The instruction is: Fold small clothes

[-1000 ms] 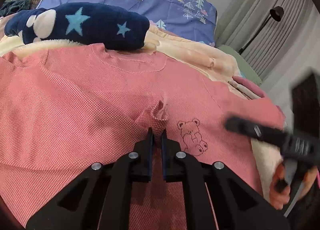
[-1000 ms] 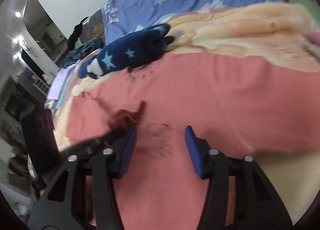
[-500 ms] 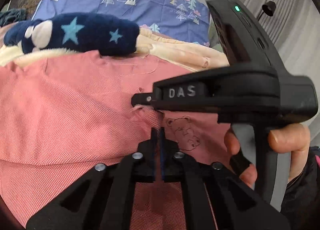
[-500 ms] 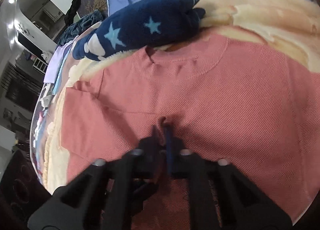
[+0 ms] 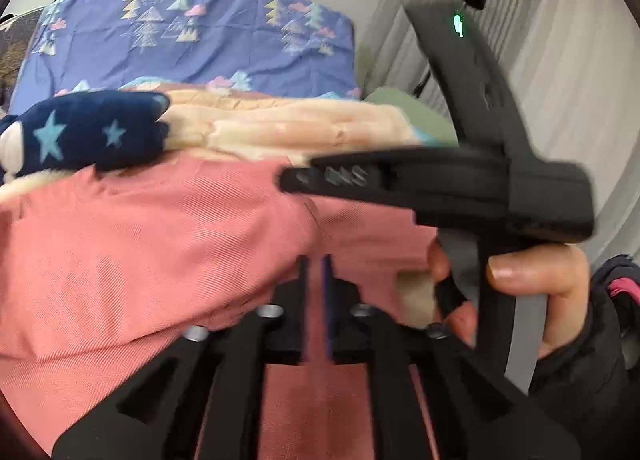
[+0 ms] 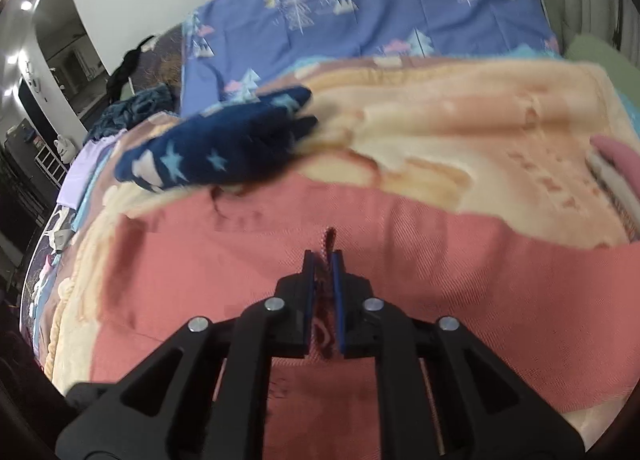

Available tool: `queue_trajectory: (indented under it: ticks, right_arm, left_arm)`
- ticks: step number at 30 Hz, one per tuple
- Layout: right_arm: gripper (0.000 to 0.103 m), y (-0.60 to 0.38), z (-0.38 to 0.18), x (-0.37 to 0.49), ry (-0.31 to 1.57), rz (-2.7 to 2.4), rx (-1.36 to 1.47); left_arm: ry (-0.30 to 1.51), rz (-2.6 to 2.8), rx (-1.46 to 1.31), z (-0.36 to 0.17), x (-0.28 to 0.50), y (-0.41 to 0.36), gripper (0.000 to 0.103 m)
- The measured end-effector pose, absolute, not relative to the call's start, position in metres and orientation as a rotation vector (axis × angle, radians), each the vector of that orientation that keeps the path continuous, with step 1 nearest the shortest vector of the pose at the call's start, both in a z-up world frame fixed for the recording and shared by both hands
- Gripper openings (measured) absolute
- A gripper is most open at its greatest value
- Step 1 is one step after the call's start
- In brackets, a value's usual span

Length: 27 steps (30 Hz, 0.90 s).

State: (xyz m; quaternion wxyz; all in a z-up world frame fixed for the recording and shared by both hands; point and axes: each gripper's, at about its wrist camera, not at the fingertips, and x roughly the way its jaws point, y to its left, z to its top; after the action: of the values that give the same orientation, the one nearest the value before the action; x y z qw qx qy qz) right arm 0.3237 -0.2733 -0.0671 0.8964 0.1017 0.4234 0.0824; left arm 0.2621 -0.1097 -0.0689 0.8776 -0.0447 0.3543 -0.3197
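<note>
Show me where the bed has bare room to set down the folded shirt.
Free: the cream fleece blanket between the salmon-pink waffle shirt and the blue tree-print sheet, right of the navy star plush garment. The sheet itself is also bare. Crowded: the left bed edge, with the plush garment and small clothes beside it.

A salmon-pink knitted small garment (image 6: 420, 252) lies spread on the bed, its neckline apparently towards the far side. A ridge of its cloth is pinched up at the middle; the left part bulges upward (image 5: 160, 240).
</note>
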Motion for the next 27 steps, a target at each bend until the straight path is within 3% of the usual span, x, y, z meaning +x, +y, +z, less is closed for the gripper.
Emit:
queue_trajectory:
  ticks: [2, 5, 7, 9, 11, 13, 14, 15, 20, 24, 27]
  right_arm:
    - [0.013, -0.285, -0.079, 0.321, 0.885, 0.139, 0.213]
    - [0.015, -0.303, -0.090, 0.314, 0.890, 0.137, 0.274]
    - [0.025, -0.308, -0.090, 0.309, 0.892, 0.172, 0.312]
    - [0.048, -0.304, -0.087, 0.306, 0.883, 0.207, 0.322]
    - [0.051, -0.291, -0.086, 0.308, 0.896, 0.227, 0.308]
    - [0.047, -0.279, -0.092, 0.315, 0.929, 0.229, 0.280]
    - [0.016, -0.273, -0.097, 0.318, 0.943, 0.223, 0.268]
    - [0.005, -0.265, -0.099, 0.321, 0.955, 0.184, 0.222]
    - [0.007, -0.262, -0.071, 0.301, 0.824, 0.031, 0.174]
    - [0.025, -0.260, -0.093, 0.310, 0.954, -0.020, 0.036]
    - [0.030, -0.272, -0.080, 0.287, 0.842, -0.037, 0.127]
  left_arm:
    - [0.736, -0.610, -0.095, -0.068, 0.256, -0.095, 0.036]
    - [0.752, -0.516, -0.106, -0.069, 0.257, -0.060, 0.037]
    - [0.759, -0.437, -0.115, -0.070, 0.252, -0.029, 0.041]
    - [0.754, -0.346, -0.123, -0.070, 0.246, 0.004, 0.048]
    - [0.743, -0.229, -0.124, -0.072, 0.238, 0.040, 0.054]
    - [0.753, -0.120, -0.107, -0.077, 0.236, 0.067, 0.057]
    - [0.767, -0.082, -0.093, -0.081, 0.238, 0.077, 0.058]
    - [0.791, -0.038, -0.074, -0.086, 0.239, 0.088, 0.058]
    - [0.890, 0.084, -0.091, -0.107, 0.254, 0.120, 0.058]
    - [0.887, 0.079, -0.124, -0.108, 0.253, 0.128, 0.059]
    - [0.865, 0.071, -0.134, -0.103, 0.249, 0.131, 0.058]
